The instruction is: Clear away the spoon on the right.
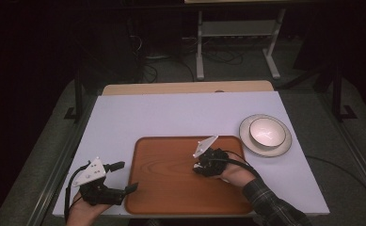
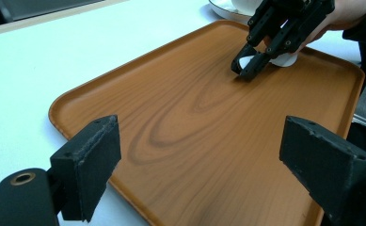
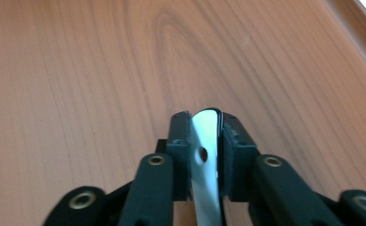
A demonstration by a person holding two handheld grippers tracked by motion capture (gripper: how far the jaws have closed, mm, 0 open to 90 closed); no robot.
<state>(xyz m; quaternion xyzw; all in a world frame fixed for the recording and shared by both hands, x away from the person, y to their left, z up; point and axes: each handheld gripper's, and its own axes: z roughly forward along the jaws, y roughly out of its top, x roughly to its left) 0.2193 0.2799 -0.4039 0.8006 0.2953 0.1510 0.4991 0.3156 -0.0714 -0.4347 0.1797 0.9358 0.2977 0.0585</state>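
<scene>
A wooden tray [image 1: 171, 188] lies at the front middle of the white table. My right gripper [image 1: 199, 165] is low over the tray's right half, its tips pointing down at the wood. It is shut on the flat handle of a white spoon [image 3: 206, 136], which stands on edge between the two pads. From the left gripper view, the right gripper [image 2: 246, 70] nearly touches the tray [image 2: 171, 117], with the white spoon [image 2: 284, 60] showing behind its fingers. My left gripper [image 1: 126, 176] rests at the tray's left edge, open, with nothing between its jaws.
A white bowl [image 1: 266, 132] sits on a plate [image 1: 284, 146] to the right of the tray. The white table top [image 1: 171, 115] stretches beyond the tray. Cables and a stand's legs are on the floor behind the table.
</scene>
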